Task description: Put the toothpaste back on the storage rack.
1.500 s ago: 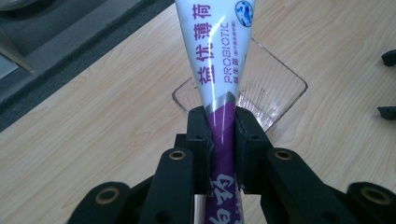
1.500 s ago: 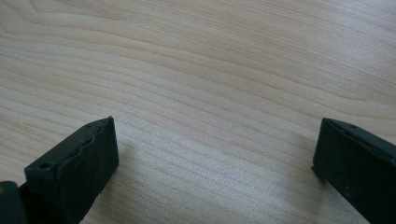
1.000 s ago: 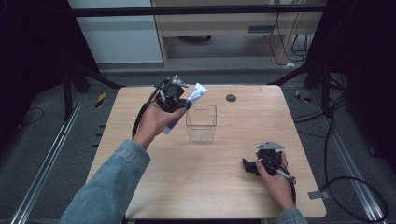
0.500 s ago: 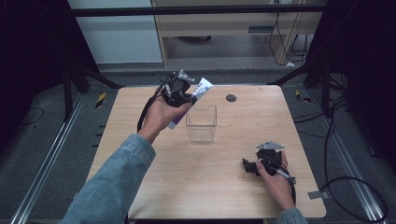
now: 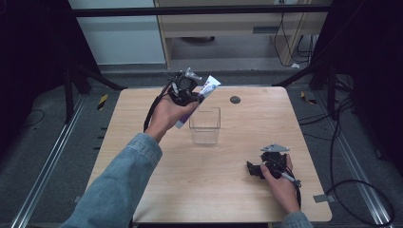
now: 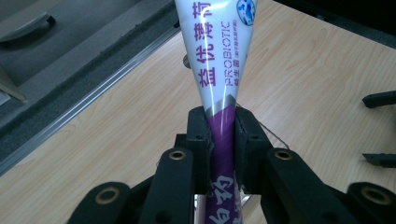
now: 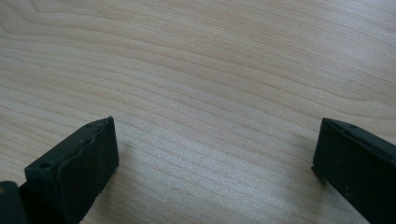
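Tube (image 6: 219, 70), clenched in the left gripper (image 6: 219, 128) at upper centre, likely goes into the clear box (image 5: 205, 126): lower it cap-down, upright. Right gripper (image 7: 215, 163) rests released on the bench (image 5: 190, 175).

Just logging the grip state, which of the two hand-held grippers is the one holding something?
The left hand-held gripper, shut on the purple and white tube; the right hand-held gripper is open over bare table.

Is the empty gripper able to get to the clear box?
Probably yes. The right gripper is open and empty, and bare table lies between it and the clear box.
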Tool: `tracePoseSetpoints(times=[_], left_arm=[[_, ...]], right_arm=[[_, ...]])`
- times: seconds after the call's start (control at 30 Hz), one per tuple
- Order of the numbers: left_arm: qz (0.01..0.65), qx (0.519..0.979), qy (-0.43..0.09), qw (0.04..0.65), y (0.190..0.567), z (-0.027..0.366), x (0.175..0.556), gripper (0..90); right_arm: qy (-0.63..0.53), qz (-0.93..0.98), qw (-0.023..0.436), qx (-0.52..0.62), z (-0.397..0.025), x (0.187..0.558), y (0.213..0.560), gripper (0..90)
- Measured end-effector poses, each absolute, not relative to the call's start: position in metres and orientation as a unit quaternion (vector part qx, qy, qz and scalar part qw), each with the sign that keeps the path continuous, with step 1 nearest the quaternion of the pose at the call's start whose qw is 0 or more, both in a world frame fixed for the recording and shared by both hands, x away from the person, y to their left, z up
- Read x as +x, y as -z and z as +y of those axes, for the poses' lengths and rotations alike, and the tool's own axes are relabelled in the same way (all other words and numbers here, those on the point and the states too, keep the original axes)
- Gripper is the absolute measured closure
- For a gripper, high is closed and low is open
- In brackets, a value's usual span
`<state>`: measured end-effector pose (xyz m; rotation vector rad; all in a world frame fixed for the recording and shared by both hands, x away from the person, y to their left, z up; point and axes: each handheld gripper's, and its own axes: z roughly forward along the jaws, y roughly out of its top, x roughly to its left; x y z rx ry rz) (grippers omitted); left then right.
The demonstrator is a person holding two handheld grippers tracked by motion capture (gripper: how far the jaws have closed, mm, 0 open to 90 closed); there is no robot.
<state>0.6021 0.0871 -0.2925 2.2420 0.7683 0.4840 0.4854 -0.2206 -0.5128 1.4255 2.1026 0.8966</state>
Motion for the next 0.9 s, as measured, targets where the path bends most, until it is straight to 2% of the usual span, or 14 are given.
tracePoseSetpoints(times=[0.9], left_arm=[[0.285, 0.853, -0.189, 0.393, 0.297, 0.072, 0.614, 77.9]], right_arm=[[-0.324, 0.763, 0.222, 0.514, -0.221, 0.485, 0.513, 0.3]])
